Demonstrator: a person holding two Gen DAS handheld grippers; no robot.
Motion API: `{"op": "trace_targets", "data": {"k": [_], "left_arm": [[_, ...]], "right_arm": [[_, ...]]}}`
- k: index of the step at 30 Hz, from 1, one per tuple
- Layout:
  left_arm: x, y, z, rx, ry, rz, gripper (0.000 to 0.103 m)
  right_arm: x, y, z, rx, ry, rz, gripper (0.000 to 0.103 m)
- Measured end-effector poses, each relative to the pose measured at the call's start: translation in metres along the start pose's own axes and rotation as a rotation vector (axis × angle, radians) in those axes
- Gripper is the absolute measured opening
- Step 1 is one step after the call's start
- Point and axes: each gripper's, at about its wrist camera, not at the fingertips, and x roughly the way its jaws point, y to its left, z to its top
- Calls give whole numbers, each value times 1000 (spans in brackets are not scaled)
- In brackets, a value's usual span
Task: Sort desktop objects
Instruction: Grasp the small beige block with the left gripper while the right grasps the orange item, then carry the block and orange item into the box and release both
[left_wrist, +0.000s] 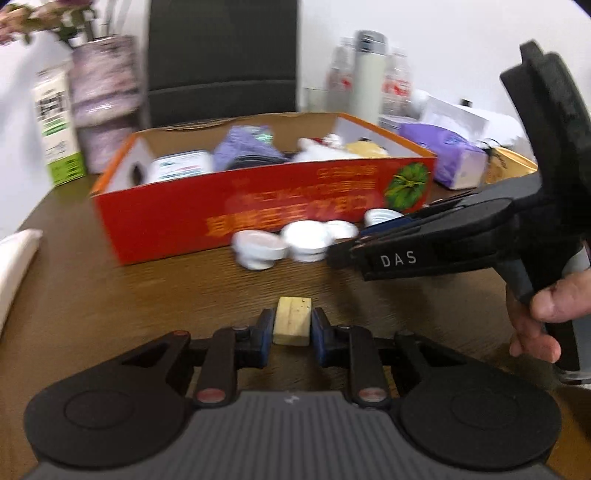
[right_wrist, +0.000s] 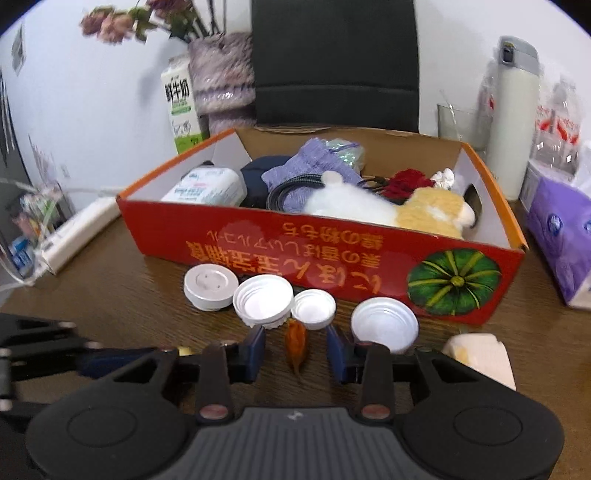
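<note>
Here, a pale yellow block is seen between the jaws of the left gripper; the blue pads are closed on its two side faces, so it is gripped. Its long axis runs straight ahead, in line with the fingers, and its far end juts past the fingertips.

In the right wrist view, an orange-brown dried scrap lies on the worktop between the jaws of the right gripper. The jaws are narrowed but a gap is left on each side of the scrap; no pad contact is seen. Its long axis also runs along the fingers, thin tail toward the camera.

Just beyond the right fingertips, four white caps are ranged in a row, and behind them a red carton holding a plush toy and a cable. Right of the right jaw, a folded tissue is noted. A hand is seen on the right gripper's handle.
</note>
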Motion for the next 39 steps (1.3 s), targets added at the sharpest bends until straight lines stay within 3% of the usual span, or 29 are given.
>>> {"op": "trace_targets", "data": {"k": [3,9,17,23,28,34,39], "left_arm": [[-4,11,-1,-64,-2,3,22],[-45,13,-8,-128,-81,24,22],[-123,-16,-38,-160,-180,49,22],[-178,-41,-83,-147,-220,107,22],[-209,-69,-117,-118,-217,87,22],[-208,-71,-97,-88,-270,101,22],[-191,-39,-23,-129,-306,31,22]], "right_arm": [[-2,4,-1,-7,0,13,12],[-61,7,-16,22,-86,-11,12],[-174,25,-75,76,-253,-84,12],[-233,44,-125,128,-314,-89,12],[-263,75,-165,75,-326,-109,12],[-256,75,-154,65,-331,-80,12],[-250,46,-85,65,-413,-63,12]]}}
